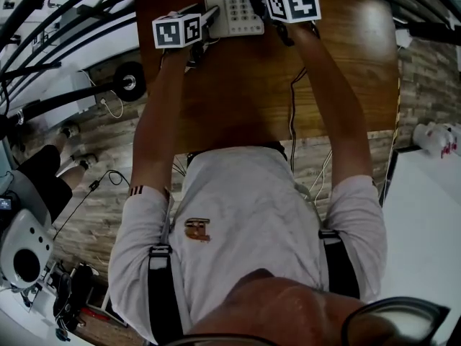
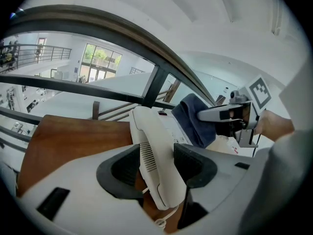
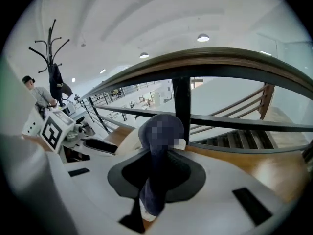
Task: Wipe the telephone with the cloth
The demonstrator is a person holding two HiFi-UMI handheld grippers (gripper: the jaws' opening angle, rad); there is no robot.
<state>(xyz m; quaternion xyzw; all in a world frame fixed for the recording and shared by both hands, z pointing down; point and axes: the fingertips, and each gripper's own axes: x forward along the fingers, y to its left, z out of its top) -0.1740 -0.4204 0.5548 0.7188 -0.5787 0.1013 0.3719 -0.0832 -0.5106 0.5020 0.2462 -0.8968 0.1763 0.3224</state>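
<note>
A white telephone (image 1: 234,6) sits at the far edge of the wooden table (image 1: 245,85). Its handset (image 2: 154,160) lies lengthwise between the jaws of my left gripper (image 2: 156,168). The dark pads (image 2: 122,173) stand close on either side of it and I see no squeeze. My right gripper (image 3: 156,173) is shut on a dark blue cloth (image 3: 159,146), which bunches up above the jaws. In the left gripper view the cloth (image 2: 193,119) hangs over the keypad side of the phone, just right of the handset.
A black cable (image 1: 293,114) runs down the table toward the person's body. Curved dark railings (image 1: 65,34) pass behind and left of the table. Another person (image 1: 43,164) stands at the left. A white table (image 1: 425,215) is at the right.
</note>
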